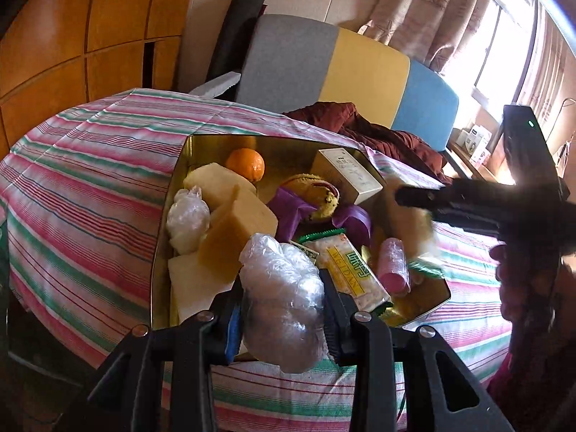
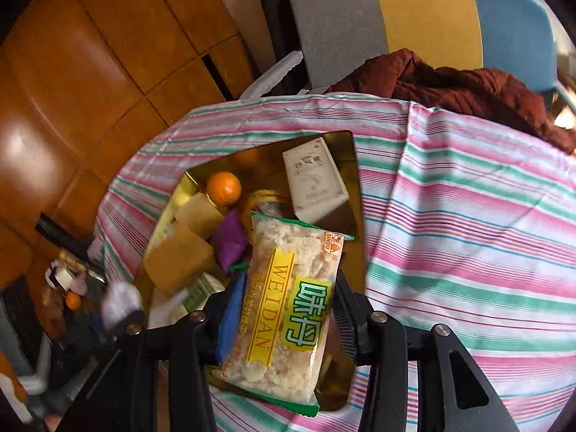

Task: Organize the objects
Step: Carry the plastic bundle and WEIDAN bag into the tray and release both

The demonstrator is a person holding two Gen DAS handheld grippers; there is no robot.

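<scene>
A gold tin [image 1: 169, 216] on the striped bed holds an orange [image 1: 246, 164], a white box [image 1: 347, 174], yellow foam blocks [image 1: 237, 230], a purple piece [image 1: 288, 208], a pink roll [image 1: 394, 262] and a snack packet [image 1: 347, 270]. My left gripper [image 1: 282, 324] is shut on a clear plastic-wrapped bundle [image 1: 277, 270] over the tin's near edge. My right gripper [image 2: 289, 280] is shut on a Weidan snack packet [image 2: 284, 306] above the tin [image 2: 351, 187]. The left wrist view catches it blurred at the right [image 1: 403, 196]. The orange [image 2: 223, 188] and white box [image 2: 313, 180] lie beyond.
A pink, green and white striped cover [image 1: 90, 180] spreads around the tin. A maroon cloth [image 1: 378, 133] lies bunched at the grey, yellow and blue headboard [image 1: 360, 68]. Wooden cabinets [image 1: 72, 36] stand left; a curtained window [image 1: 504, 43] is right. Clutter sits on the floor [image 2: 68, 288].
</scene>
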